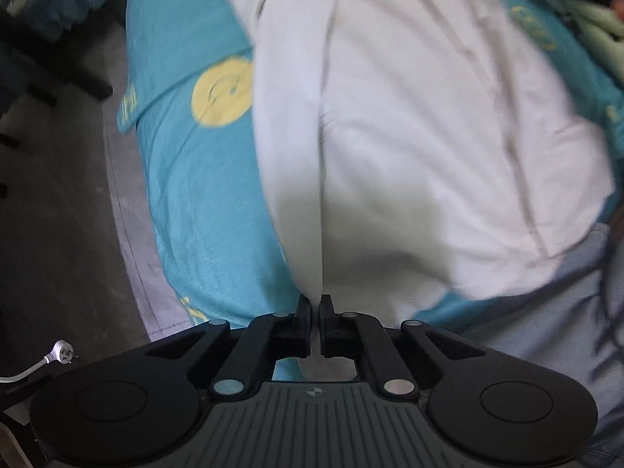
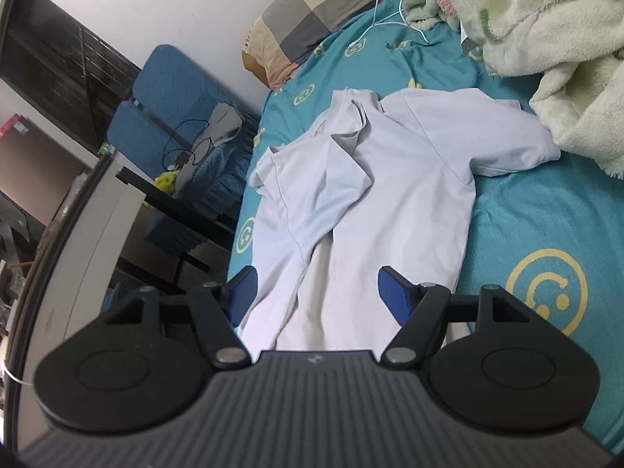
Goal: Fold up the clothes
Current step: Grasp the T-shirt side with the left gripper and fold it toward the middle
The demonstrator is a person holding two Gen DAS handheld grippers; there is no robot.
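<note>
Left tongs (image 1: 316, 304) clenched on near hem of white shirt (image 1: 409, 136); right tongs (image 2: 318, 292) released above it. Fold step judged begun; hem to be carried far across bed (image 2: 546, 214).

**Pale shirt on a turquoise, yellow-printed sheet**

The shirt (image 2: 390, 179) is a very pale lilac-white, plain, with no print. Under it the bed sheet (image 2: 546, 210) is turquoise, scattered with yellow round smiley-like motifs, some as outlines and one, in the left wrist view, a solid yellow disc. The pillow (image 2: 308, 19) is checked in beige, tan and grey. The fleecy blanket (image 2: 546, 31) is cream, with patches of blue, green and pink. The chair (image 2: 175, 89) is dark blue. The right gripper (image 2: 318, 292) is black with blue pads; the left gripper (image 1: 315, 304) is black all over.
</note>
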